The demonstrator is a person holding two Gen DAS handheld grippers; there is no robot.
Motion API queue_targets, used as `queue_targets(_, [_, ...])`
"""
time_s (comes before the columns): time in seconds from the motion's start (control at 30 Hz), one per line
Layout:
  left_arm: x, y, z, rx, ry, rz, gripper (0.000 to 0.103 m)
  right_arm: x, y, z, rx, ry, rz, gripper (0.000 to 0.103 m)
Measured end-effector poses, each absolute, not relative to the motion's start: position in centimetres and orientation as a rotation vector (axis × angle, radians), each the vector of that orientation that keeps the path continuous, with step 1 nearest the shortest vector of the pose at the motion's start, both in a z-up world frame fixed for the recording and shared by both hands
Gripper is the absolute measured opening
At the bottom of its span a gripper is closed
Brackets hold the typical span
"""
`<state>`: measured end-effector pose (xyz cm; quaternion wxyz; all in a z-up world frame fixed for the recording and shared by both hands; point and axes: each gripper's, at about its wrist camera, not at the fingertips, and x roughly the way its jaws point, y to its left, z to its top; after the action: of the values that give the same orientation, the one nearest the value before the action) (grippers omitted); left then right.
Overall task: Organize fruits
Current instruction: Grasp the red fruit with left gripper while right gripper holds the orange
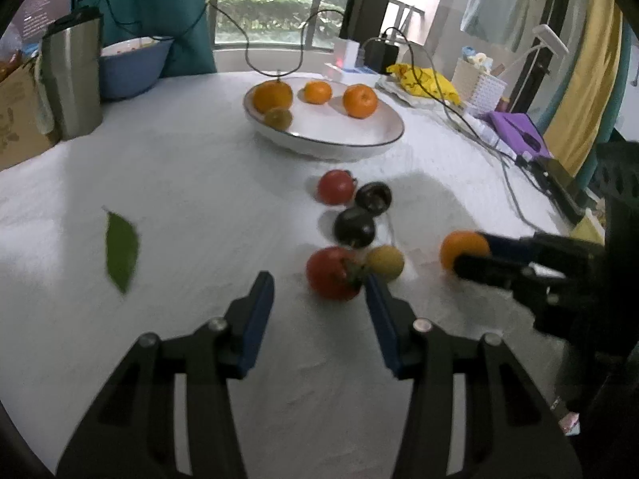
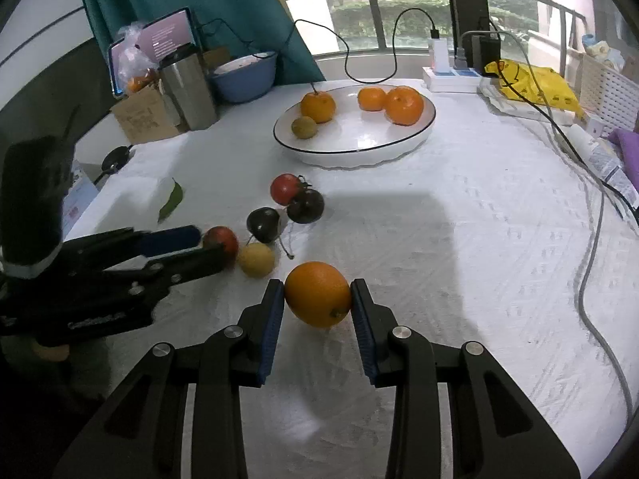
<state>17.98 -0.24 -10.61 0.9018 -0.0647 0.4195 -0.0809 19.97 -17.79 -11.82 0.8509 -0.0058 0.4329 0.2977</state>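
My right gripper (image 2: 317, 285) is shut on an orange (image 2: 318, 294), its blue pads pressing both sides just above the white cloth; in the left wrist view the right gripper (image 1: 471, 249) and the orange (image 1: 459, 249) sit at the right. My left gripper (image 1: 317, 279) is open, with a red tomato (image 1: 333, 273) just ahead of its right fingertip. Beside the tomato lie a yellow fruit (image 1: 385, 262), two dark plums (image 1: 354, 226) and a second tomato (image 1: 336, 187). A white plate (image 2: 359, 139) farther back holds three oranges and a small brownish fruit (image 2: 304, 127).
A green leaf (image 1: 122, 249) lies on the cloth to the left. A steel tumbler (image 1: 72, 80), a blue bowl (image 1: 131, 66) and a cardboard box stand at the back left. Cables (image 2: 591, 239), a power strip and a yellow bag (image 2: 535, 84) line the right side.
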Motion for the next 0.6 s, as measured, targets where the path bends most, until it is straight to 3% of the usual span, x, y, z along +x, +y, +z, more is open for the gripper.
queue_targets(0.6, [18.7, -0.2, -10.7, -0.110, 0.890, -0.139, 0.049, 20.8, -18.4, -11.5, -0.006, 0.906, 0.602, 0.036])
